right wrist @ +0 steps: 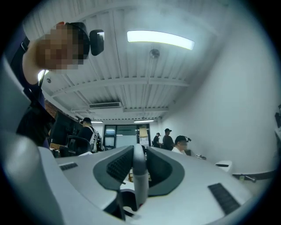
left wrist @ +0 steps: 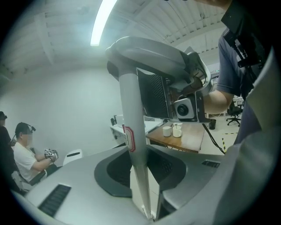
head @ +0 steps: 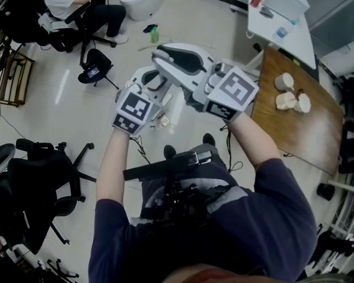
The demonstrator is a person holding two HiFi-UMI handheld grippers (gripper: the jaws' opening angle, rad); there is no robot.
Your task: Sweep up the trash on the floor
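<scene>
- While the trash (head: 162, 123) is showing only as a few small pale scraps on the floor (head: 67, 96), just beside the left gripper's marker cube in the head view, I am judging that none of it is being swept yet.
- A green bottle (head: 153, 34) is also lying on the floor farther off, and I am unable to tell whether it counts as trash.
- I am seeing no gathered pile and no dustpan anywhere, so the whole collecting part is looking undone.
- I am carrying a pale handle (left wrist: 131, 110) with a red-edged label up in the air. Its working end is hidden from me, so I am only guessing that it belongs to the broom.
- The left gripper (left wrist: 142, 165) is clamping that handle, with its jaws pressing on either side of it.
- The right gripper (right wrist: 139, 154) is gripping the same handle farther along, with its jaws closed on what is looking like a rounded end.
- Both tools are hanging well above the floor, so I am reading this step as getting the handle into position, not sweeping.
- A wooden table (head: 307, 139) with white cups (head: 285, 82) is standing to the right, an office chair (head: 38, 190) is standing to the left, and a seated person (head: 72, 2) is sitting beyond.
</scene>
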